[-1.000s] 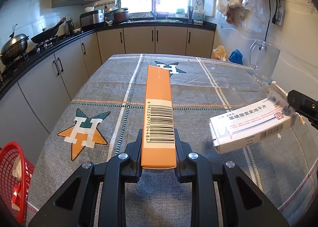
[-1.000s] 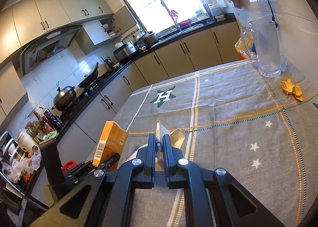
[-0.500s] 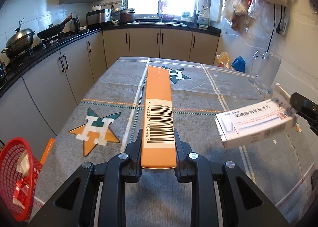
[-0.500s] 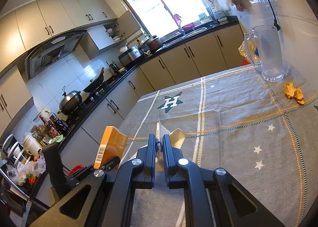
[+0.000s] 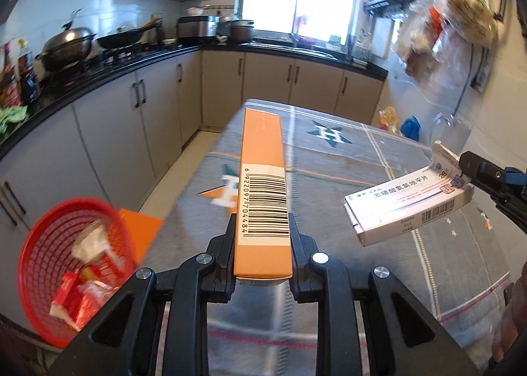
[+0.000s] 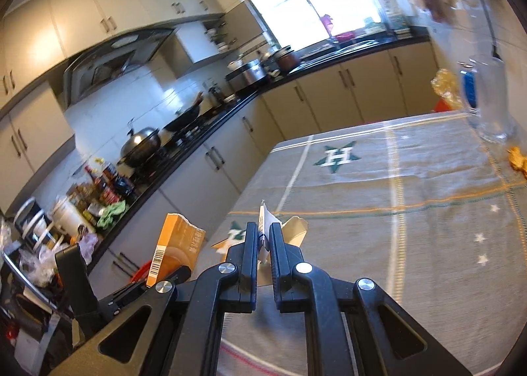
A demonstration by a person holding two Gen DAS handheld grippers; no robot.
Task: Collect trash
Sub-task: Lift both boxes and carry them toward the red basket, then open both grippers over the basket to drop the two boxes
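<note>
Red basket [image 5: 49, 264] now nearer; orange box [image 5: 263, 191] clamped in left gripper [image 5: 262, 254].

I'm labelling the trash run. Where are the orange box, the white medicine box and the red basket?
orange box [image 5: 263, 198], left wrist view, on its barcode label.
white medicine box [image 5: 405, 208], left wrist view, on its printed front face.
red basket [image 5: 33, 244], left wrist view, on its mesh wall.

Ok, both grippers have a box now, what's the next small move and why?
Probably swing the left gripper further left, over the red basket, before letting go. It is shut on the orange box, which hangs above the table, not the basket. The right gripper grips the white box by its flap, farther off, so it goes second.
</note>
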